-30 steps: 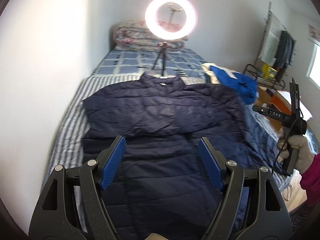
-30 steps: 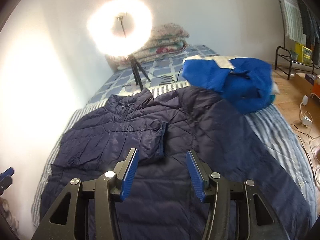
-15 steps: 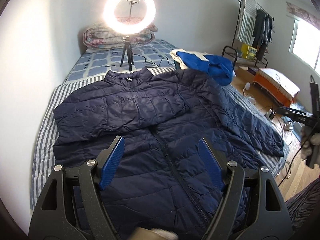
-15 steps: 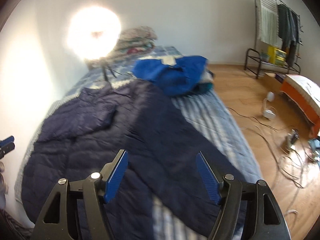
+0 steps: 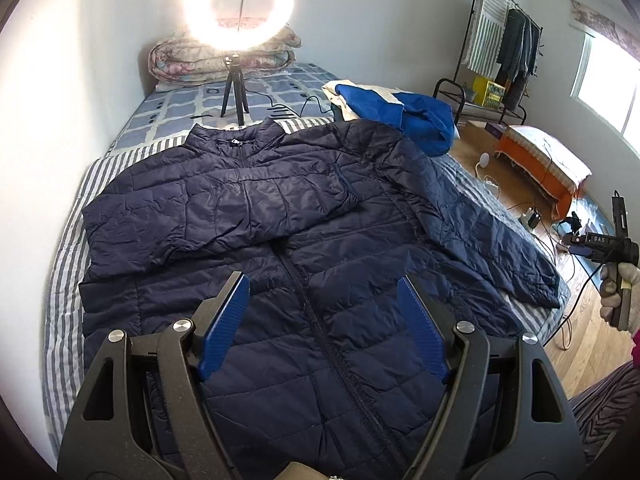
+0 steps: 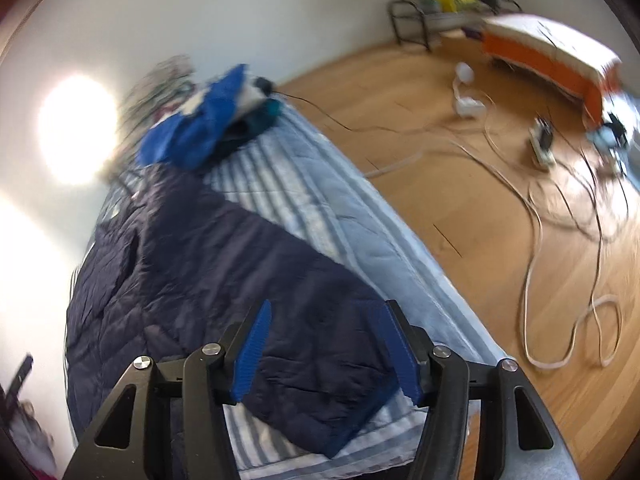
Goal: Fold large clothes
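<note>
Left wrist view:
Left gripper (image 5: 322,322): jaws spread wide, holding nothing, above the jacket's front.
Dark navy quilted puffer jacket (image 5: 280,248): flat on the striped blue-and-white bed cover (image 5: 64,332), zipper running straight ahead, one sleeve folded across the chest.
Beyond: glowing ring light on a black tripod (image 5: 238,4), crumpled bright blue garment (image 5: 404,114) ahead to the right.

Right wrist view (blurred):
Right gripper (image 6: 326,354): jaws wide apart, empty, over the jacket's outstretched sleeve cuff (image 6: 340,380) near the bed edge.
Right of gripper: wooden floor (image 6: 440,160) strewn with pale cables (image 6: 532,272).

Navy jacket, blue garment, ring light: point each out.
navy jacket (image 5: 320,248), left wrist view, chest by zipper.
blue garment (image 5: 416,114), left wrist view, middle of heap.
ring light (image 5: 239,2), left wrist view, glowing ring.
</note>
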{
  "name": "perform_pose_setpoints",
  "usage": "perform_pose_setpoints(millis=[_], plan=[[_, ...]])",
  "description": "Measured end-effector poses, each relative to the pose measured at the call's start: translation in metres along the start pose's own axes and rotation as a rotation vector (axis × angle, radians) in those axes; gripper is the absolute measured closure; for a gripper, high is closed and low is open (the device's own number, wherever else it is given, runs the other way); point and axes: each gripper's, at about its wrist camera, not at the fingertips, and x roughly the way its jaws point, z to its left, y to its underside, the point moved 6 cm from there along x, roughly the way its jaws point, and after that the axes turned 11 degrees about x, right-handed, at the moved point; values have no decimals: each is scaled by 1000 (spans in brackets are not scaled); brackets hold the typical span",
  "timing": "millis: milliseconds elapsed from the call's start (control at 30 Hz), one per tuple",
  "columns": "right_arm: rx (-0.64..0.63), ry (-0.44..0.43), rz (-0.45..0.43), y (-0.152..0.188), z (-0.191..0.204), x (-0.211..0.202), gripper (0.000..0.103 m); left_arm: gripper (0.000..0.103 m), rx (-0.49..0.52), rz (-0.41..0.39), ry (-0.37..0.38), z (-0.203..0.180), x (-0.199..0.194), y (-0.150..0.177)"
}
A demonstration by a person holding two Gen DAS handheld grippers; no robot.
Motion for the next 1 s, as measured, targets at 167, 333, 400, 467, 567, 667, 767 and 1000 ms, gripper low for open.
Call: perform_pose_setpoints(millis=[167,333,400,467,567,667,767,1000], plan=[[28,50,62,4,-15,20,50,24,-8,7,14,1,1,3],[0,141,116,10,-27,39,50,24,-12,5,15,1,1,3],[-11,172,133,13,-31,44,50,24,-15,4,15,2,-1,3],[-16,192,158,16,-34,50,72,24,-20,6,11,4,-1,4],[-23,200,157,19,-33,47,98,24,-29,7,15,7,-4,5],[-41,186,122,17,-26,36,103,24,-29,6,16,7,-6,5],[-28,151,81,12,-17,22,103,24,-27,4,16,7,-8,5],[-34,-116,21,12,55,-25,103,24,-30,-21,0,11,-31,4]])
